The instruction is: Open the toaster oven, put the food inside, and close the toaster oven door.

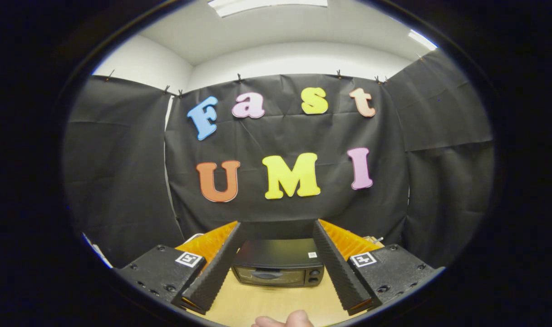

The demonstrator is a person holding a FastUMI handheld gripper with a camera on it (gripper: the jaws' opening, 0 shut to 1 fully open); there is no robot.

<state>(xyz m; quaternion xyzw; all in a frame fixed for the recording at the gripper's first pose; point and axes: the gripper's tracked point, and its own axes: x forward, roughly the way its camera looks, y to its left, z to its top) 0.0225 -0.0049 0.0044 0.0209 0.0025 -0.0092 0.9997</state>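
Gripper spread, holding nothing. Toaster oven stands shut on the bench, beyond the fingers: rigid, likely heavy; grasp the door handle.

Illegible sticker on toaster oven

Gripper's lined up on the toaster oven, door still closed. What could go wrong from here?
1. The gripper is open and well back from the toaster oven; its door handle is low and slim, so the fingers could miss it or slip off.
2. A hand lies on the table just below the fingers and could get bumped on the approach.
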